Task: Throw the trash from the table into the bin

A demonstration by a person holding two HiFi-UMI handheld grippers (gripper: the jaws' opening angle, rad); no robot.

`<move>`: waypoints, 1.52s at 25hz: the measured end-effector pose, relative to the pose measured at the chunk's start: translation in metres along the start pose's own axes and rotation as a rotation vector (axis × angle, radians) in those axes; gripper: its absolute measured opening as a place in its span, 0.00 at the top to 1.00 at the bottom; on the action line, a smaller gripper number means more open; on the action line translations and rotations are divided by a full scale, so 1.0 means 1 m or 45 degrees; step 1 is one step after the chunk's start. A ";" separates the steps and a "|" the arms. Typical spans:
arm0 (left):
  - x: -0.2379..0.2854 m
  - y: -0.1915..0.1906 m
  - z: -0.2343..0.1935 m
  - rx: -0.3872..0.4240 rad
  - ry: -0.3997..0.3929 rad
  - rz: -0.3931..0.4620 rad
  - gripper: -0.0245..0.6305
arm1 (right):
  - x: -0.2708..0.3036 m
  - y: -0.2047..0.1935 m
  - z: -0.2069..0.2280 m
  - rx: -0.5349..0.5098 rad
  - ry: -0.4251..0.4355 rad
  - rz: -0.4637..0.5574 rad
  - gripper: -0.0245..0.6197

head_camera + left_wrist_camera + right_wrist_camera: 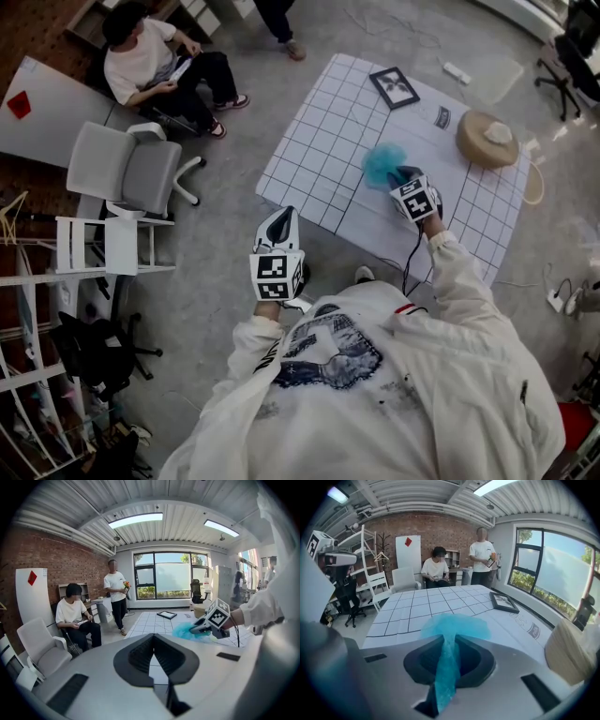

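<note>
A crumpled blue plastic bag [382, 161] sits at the near middle of the white grid-cloth table [309, 141]. My right gripper [399, 175] is shut on it. In the right gripper view a strip of the blue bag [449, 663] runs down between the closed jaws, and the rest fans out just past my right gripper [449, 641]. My left gripper [278, 219] hangs off the table's near-left edge, over the floor. Its jaws meet with nothing between them in the left gripper view [153, 637], which also shows the blue bag [186, 631] held over the table.
A black picture frame [395, 87] lies at the table's far side, and a round straw hat [487, 139] at its right end. A white chair [127, 169] and a white rack [103, 246] stand to the left. One person sits [150, 61] beyond them and another stands [116, 592].
</note>
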State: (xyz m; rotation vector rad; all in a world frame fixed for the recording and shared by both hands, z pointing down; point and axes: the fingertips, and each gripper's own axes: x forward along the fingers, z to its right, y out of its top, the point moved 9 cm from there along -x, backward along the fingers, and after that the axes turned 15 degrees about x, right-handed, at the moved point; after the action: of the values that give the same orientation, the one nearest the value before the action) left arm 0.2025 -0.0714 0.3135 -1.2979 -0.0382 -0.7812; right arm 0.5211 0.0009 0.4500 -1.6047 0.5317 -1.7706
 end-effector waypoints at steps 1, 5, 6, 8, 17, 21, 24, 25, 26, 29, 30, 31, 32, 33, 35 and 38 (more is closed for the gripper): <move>-0.006 -0.003 -0.003 -0.005 0.009 0.002 0.95 | -0.002 0.001 -0.005 0.003 -0.002 0.009 0.89; -0.031 -0.020 -0.016 -0.029 0.047 -0.001 0.95 | -0.007 0.000 -0.028 0.005 -0.027 0.033 0.89; -0.038 -0.025 -0.019 -0.037 0.058 -0.004 0.95 | -0.008 0.000 -0.034 0.009 -0.030 0.036 0.89; -0.053 -0.035 -0.027 -0.055 0.084 -0.009 0.95 | -0.010 -0.001 -0.049 0.011 -0.027 0.041 0.89; -0.130 -0.084 -0.063 -0.139 0.238 -0.025 0.95 | -0.020 0.003 -0.125 0.015 0.026 0.094 0.89; -0.166 -0.109 -0.073 -0.163 0.311 -0.045 0.95 | -0.025 0.001 -0.160 -0.009 0.059 0.113 0.89; -0.192 -0.127 -0.075 -0.183 0.368 -0.062 0.95 | -0.028 0.001 -0.182 -0.034 0.087 0.124 0.89; -0.202 -0.133 -0.075 -0.192 0.384 -0.067 0.95 | -0.029 0.001 -0.191 -0.045 0.096 0.126 0.89; -0.212 -0.139 -0.076 -0.200 0.398 -0.072 0.95 | -0.030 0.001 -0.201 -0.055 0.106 0.128 0.89; -0.243 -0.157 -0.080 -0.220 0.439 -0.086 0.95 | -0.035 -0.002 -0.232 -0.089 0.136 0.135 0.89; -0.253 -0.163 -0.081 -0.225 0.451 -0.089 0.95 | -0.036 -0.003 -0.243 -0.100 0.146 0.138 0.89; -0.263 -0.169 -0.081 -0.230 0.463 -0.091 0.95 | -0.038 -0.005 -0.253 -0.109 0.154 0.141 0.89; -0.273 -0.174 -0.081 -0.233 0.473 -0.092 0.95 | -0.039 -0.007 -0.263 -0.117 0.163 0.145 0.89; -0.283 -0.179 -0.081 -0.236 0.483 -0.093 0.95 | -0.041 -0.009 -0.274 -0.125 0.172 0.149 0.89; -0.302 -0.189 -0.082 -0.241 0.501 -0.096 0.95 | -0.045 -0.013 -0.295 -0.138 0.191 0.157 0.89; -0.331 -0.205 -0.082 -0.259 0.529 -0.106 0.95 | -0.053 -0.021 -0.326 -0.157 0.219 0.163 0.89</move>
State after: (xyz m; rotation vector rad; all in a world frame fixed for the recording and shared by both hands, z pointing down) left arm -0.1868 0.0098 0.3146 -1.3064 0.3291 -1.1363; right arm 0.1986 0.0076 0.3766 -1.4715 0.8210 -1.8187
